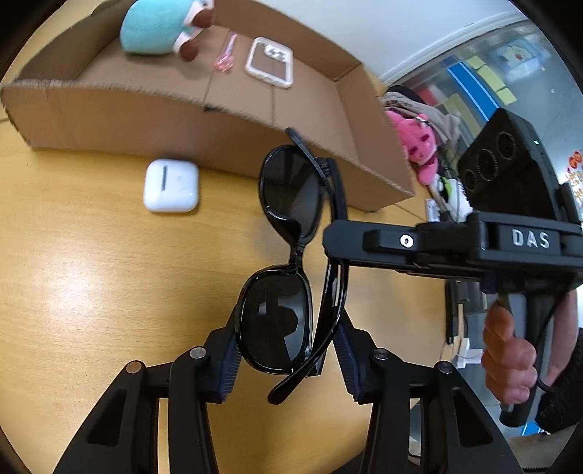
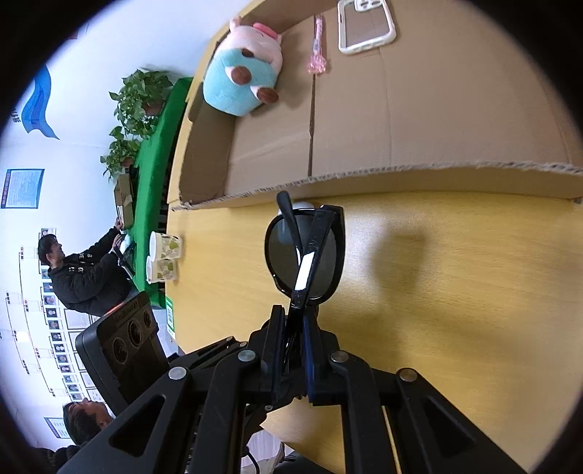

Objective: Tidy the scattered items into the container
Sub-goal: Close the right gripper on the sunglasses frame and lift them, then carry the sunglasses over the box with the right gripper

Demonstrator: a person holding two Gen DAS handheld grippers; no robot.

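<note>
A cardboard box sits at the table's far edge holding a plush toy, a pink pen and a phone case, with a white earbud case just in front of its near wall. The sunglasses hang above the tabletop. The right claw is clamped on their folded arms, and the left claw's pads flank the lower lens; whether they press on it I cannot tell.

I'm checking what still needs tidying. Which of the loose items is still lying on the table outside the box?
The white earbud case. It sits on the wooden table in front of the cardboard box, while the plush toy, pink pen and phone case lie inside.
</note>
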